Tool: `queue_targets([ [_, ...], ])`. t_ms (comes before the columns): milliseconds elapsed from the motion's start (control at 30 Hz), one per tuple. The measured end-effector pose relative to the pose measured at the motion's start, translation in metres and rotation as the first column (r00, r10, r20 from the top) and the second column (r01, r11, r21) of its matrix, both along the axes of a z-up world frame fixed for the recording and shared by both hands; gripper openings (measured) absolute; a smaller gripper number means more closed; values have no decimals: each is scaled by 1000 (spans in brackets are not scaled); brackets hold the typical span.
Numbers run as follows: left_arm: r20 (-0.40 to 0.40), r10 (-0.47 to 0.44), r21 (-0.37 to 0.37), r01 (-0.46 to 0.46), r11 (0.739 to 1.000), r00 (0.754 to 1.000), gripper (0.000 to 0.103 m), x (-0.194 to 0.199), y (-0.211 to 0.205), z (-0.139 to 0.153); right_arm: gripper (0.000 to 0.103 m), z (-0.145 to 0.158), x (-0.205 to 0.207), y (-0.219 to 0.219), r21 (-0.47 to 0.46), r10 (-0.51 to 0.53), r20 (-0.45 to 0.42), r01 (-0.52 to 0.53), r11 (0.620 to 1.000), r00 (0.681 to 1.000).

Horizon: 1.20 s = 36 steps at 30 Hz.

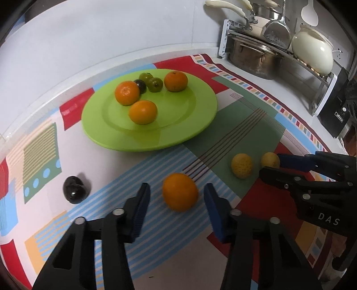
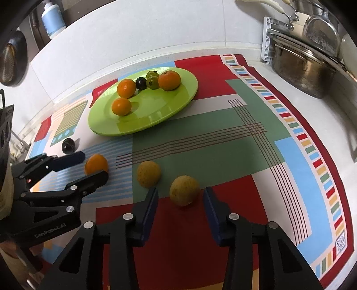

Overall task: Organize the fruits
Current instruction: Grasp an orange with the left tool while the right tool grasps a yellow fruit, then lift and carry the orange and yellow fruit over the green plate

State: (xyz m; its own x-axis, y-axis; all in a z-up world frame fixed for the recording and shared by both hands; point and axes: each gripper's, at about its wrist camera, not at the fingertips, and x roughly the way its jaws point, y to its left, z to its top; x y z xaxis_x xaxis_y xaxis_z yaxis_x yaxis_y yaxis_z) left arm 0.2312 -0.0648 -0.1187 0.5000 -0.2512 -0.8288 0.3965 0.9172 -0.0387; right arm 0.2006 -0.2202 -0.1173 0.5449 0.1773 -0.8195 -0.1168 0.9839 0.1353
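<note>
A green plate (image 1: 183, 131) (image 2: 178, 104) on a patterned cloth holds three oranges, two green fruits and a dark one. My left gripper (image 1: 176, 200) is open, its jaws on either side of a loose orange (image 1: 180, 191) (image 2: 96, 164) on the cloth, not touching it. My right gripper (image 2: 180, 198) (image 1: 271, 164) is open, its jaws on either side of a yellow fruit (image 2: 184, 190) (image 1: 270, 159). A second yellow fruit (image 2: 148, 174) (image 1: 241, 165) lies just left of it. A dark plum (image 1: 74, 189) (image 2: 68, 145) lies alone at the left.
A dish rack (image 1: 279, 44) with a steel pot (image 2: 303, 67), a ladle and a cream jug stands at the back right. A black appliance (image 1: 334, 111) stands at the right edge. A white wall runs behind the counter, with a blue-white bottle (image 2: 52, 17) at the upper left.
</note>
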Motion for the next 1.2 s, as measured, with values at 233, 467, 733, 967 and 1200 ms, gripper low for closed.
queue_targets([
  [233,-20,-11,-14,11,1000,1000,32,2,-2,-5,29,-4,3,1,-10,9,-7,-9,1000,1000],
  [467,-15,-23,-18,23,1000,1000,32,-1,-3,-2,29,-1,-1,2,-14,14,10,-14,1000,1000],
  [733,21,-33,-19,34,999,999,32,-12,-2,12,29,9,-9,5,-11,24,33,-23,1000,999],
  [967,72,-35,-18,37,999,997,32,-24,1,30,29,23,-16,7,-7,35,71,-35,999,997],
  [1200,115,-31,-20,33,999,993,32,-37,8,45,29,43,-23,12,-13,55,126,-54,998,991],
])
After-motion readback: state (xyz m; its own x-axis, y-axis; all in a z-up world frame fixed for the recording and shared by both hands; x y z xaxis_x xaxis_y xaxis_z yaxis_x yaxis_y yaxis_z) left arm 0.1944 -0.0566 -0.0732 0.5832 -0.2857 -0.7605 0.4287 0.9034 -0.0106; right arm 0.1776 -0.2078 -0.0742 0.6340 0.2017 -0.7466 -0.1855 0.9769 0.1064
